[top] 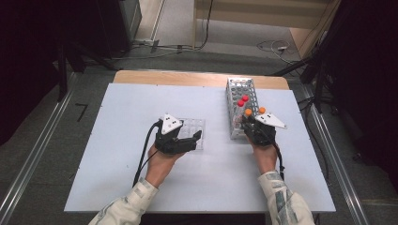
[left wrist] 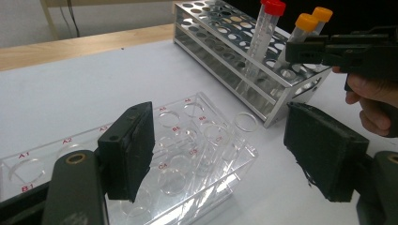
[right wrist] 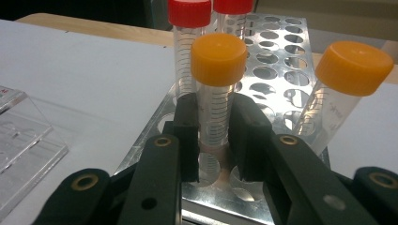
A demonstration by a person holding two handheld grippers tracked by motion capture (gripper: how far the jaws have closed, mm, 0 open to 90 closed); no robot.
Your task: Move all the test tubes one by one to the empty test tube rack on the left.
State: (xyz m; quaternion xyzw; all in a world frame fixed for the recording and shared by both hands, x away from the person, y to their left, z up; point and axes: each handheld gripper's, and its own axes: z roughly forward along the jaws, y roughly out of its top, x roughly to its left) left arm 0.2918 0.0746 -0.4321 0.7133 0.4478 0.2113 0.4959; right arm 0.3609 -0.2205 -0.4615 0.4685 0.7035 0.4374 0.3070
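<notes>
My left gripper (top: 196, 136) rests with its jaws spread wide around the end of the clear rack (left wrist: 187, 154), not squeezing it. I keep it there so the rack stays put. My right gripper (right wrist: 213, 136) has its jaws pinching the orange-capped tube (right wrist: 217, 93), which stands in the metal rack (top: 241, 101) on the tabletop (top: 117, 140). I think I should pull it straight up, slowly, so it does not bump the other orange tube (right wrist: 345, 89) or the red ones (right wrist: 187, 28) close by. Between the two racks the tabletop is bare, so I have room to carry it across.
</notes>
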